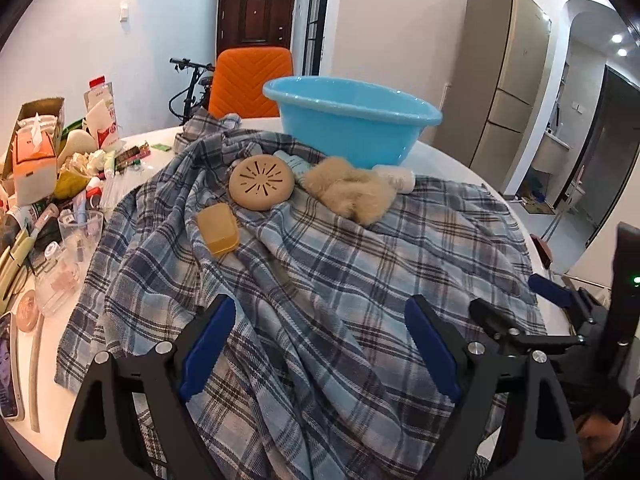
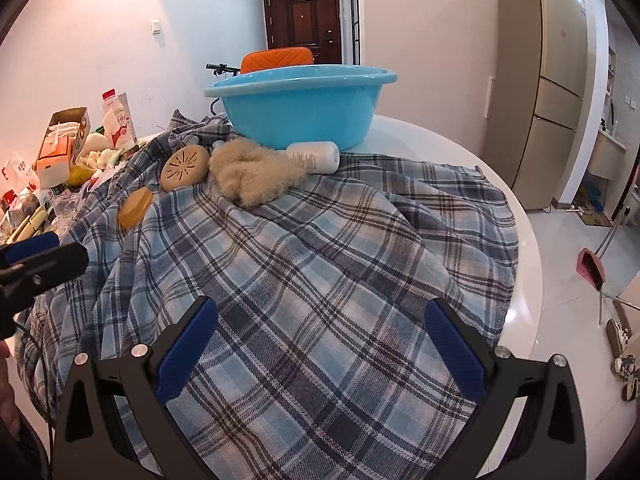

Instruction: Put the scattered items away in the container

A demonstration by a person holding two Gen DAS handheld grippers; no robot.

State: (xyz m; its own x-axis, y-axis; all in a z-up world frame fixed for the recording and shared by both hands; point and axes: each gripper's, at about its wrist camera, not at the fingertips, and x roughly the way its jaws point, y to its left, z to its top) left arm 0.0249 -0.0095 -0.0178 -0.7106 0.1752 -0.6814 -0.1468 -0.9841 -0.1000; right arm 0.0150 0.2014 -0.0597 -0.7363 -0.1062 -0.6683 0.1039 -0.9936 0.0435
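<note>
Ahead of both claws, on a plaid cloth spread over the white bench, the scattered items lie in a loose row just short of the blue basin. Both are released and carry nothing: the left claw and the right claw each hover above bare cloth with their blue pads spread wide. Straight ahead of the left claw is the amber soap bar, and beyond it the round tan disc. To the right of the disc is the fluffy beige bundle, and the white bottle lies on its side against the basin's foot.

Nothing looks to be in the basin yet, though its inside is hidden. A sensible start is the soap bar, nearest the left claw: straddle its narrow sides, avoid pinching the cloth folds beneath it, lift it clear over the basin's rim before letting go. The right claw could take the bottle across its barrel.
</note>
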